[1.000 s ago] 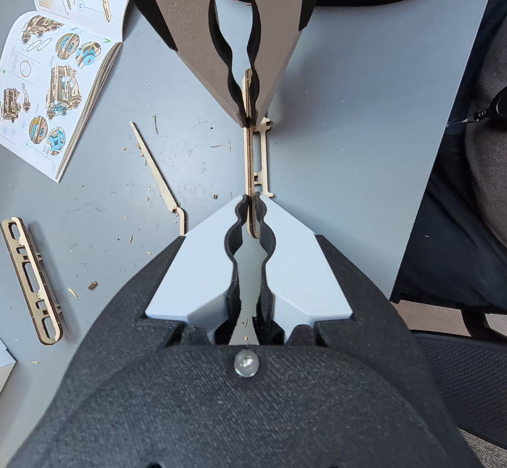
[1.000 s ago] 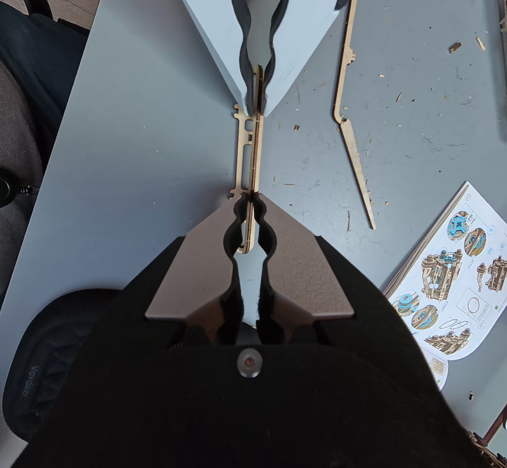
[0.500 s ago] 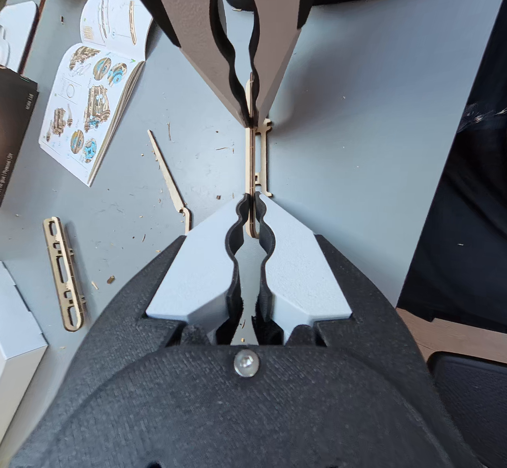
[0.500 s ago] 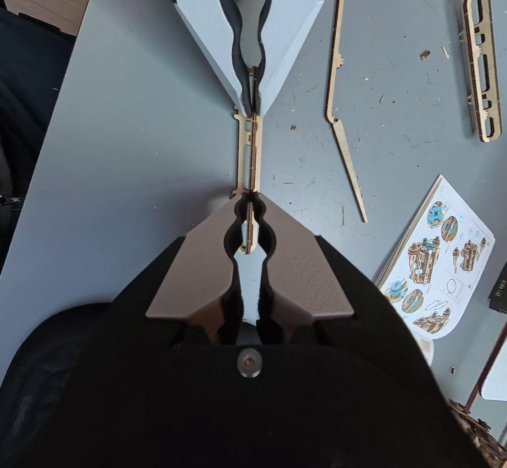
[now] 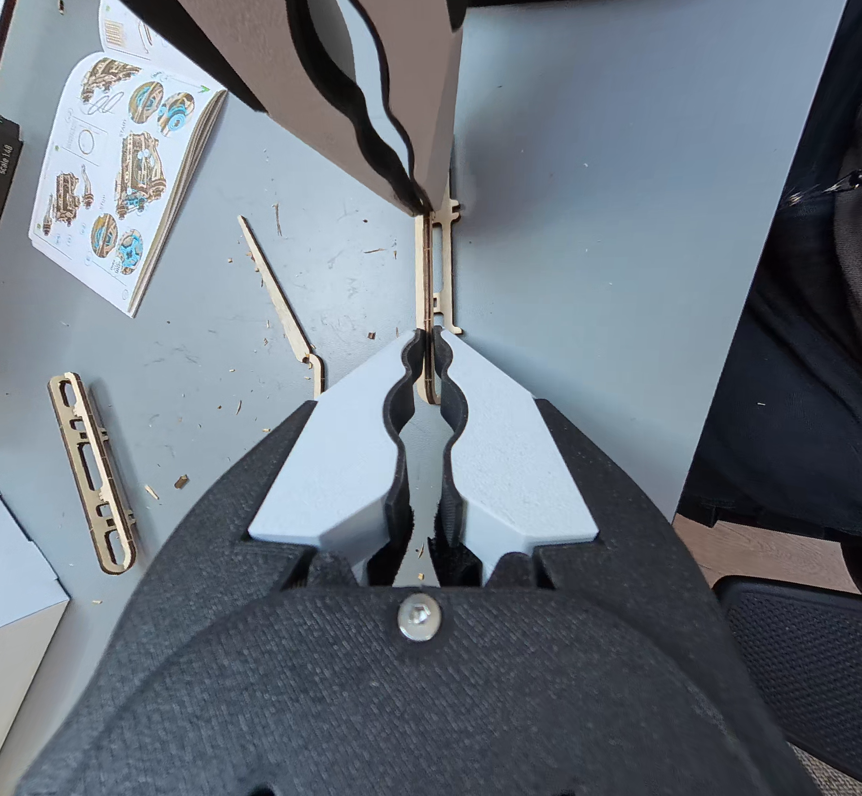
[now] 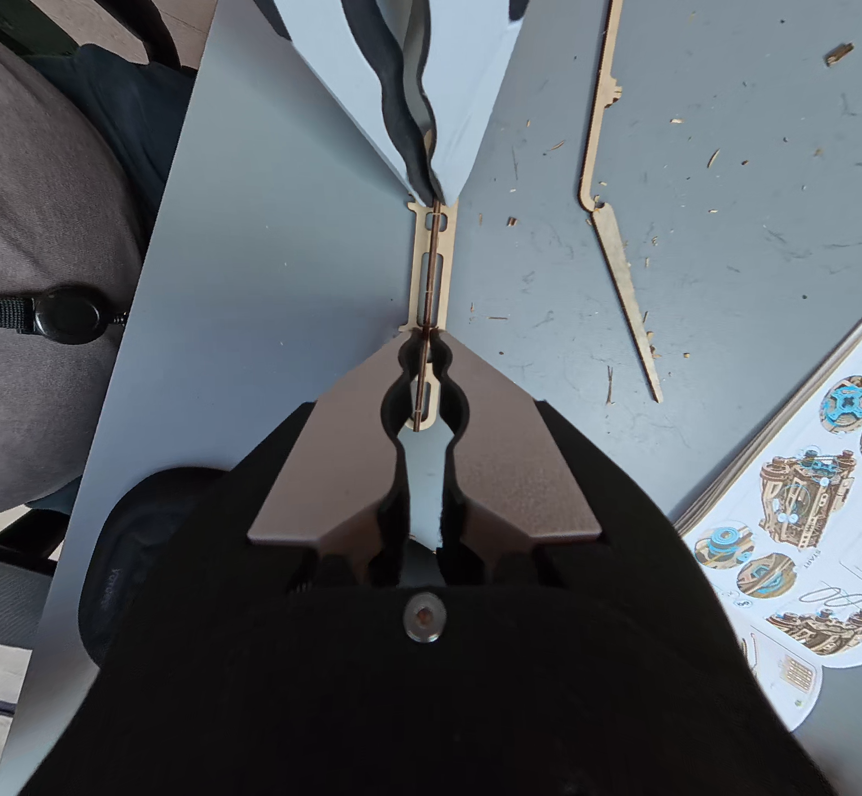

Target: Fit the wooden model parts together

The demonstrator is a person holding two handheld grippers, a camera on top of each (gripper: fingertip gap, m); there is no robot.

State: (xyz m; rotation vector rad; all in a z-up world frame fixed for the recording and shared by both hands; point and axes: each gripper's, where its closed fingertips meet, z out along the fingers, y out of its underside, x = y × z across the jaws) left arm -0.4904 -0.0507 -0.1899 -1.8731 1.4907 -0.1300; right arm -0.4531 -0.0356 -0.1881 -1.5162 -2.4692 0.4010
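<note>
A slotted wooden strip [image 5: 433, 279] is being gripped edge-on above the tabletop [image 5: 606, 214] by closed jaws of left gripper [image 5: 428, 340] and right gripper [image 6: 427, 339], a second slotted piece [image 5: 92, 472] being shown only in the left wrist view.

In the left wrist view the right gripper [image 5: 422, 209] now leans in from the upper left instead of facing straight on, its tips set on the far end of the joined wooden strips [image 5: 431, 279]. In the right wrist view the left gripper [image 6: 431, 195] likewise tilts, and the strips [image 6: 431, 279] show more of their slotted face. The instruction booklet [image 5: 116, 176] and the loose slotted piece [image 5: 91, 470] sit farther from the left edge than a second ago
</note>
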